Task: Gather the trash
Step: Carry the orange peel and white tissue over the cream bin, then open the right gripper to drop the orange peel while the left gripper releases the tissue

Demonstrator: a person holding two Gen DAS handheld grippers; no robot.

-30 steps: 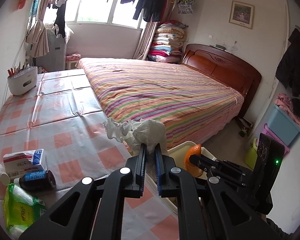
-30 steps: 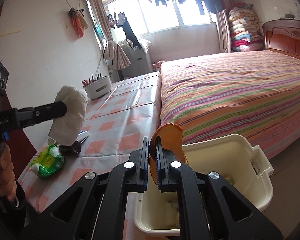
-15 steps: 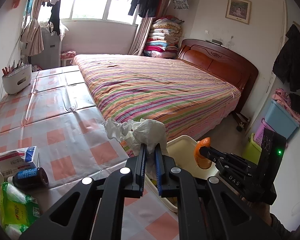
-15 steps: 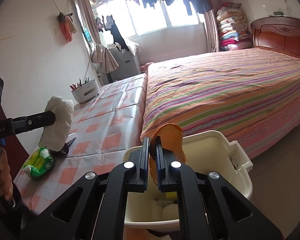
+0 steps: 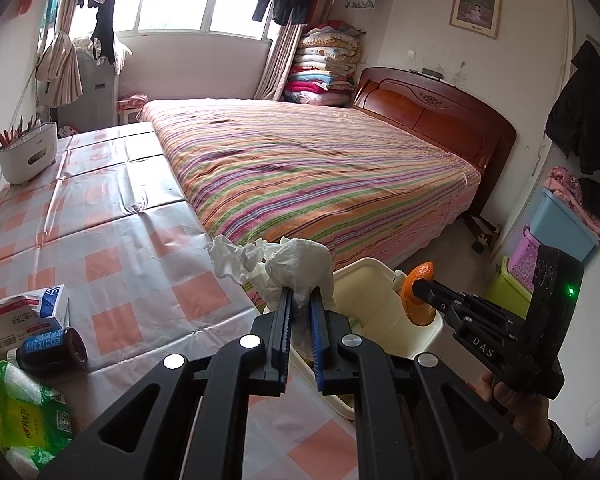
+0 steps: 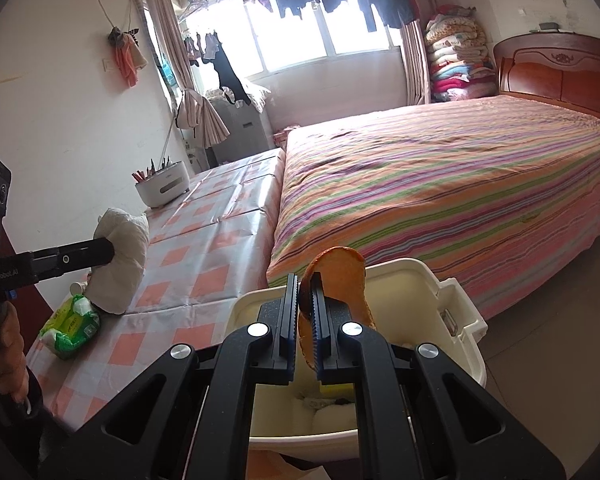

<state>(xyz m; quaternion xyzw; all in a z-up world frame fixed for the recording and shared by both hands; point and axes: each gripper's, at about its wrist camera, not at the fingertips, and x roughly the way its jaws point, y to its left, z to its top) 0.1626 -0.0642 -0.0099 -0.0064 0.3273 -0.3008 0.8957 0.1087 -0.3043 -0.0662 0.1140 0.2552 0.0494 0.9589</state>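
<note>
We see a white crumpled tissue (image 5: 300, 264) in our left black claw (image 5: 299, 312) and an orange peel (image 6: 336, 280) in our right claw (image 6: 306, 312). Beneath that peel sits a cream bin (image 6: 456, 312); left of it the table (image 5: 100, 232) wears pink-and-white checks, beyond it the bed (image 5: 320, 168) multicoloured stripes.

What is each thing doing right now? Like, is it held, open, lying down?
Left gripper: shut on the crumpled tissue.
Crumpled tissue: held up, off the table.
Right gripper: shut on the orange peel.
Orange peel: held over the bin.
Bin: open, some trash already inside.
Dark bottle: lying on its side on the table.
Green tissue pack: lying on the table.
</note>
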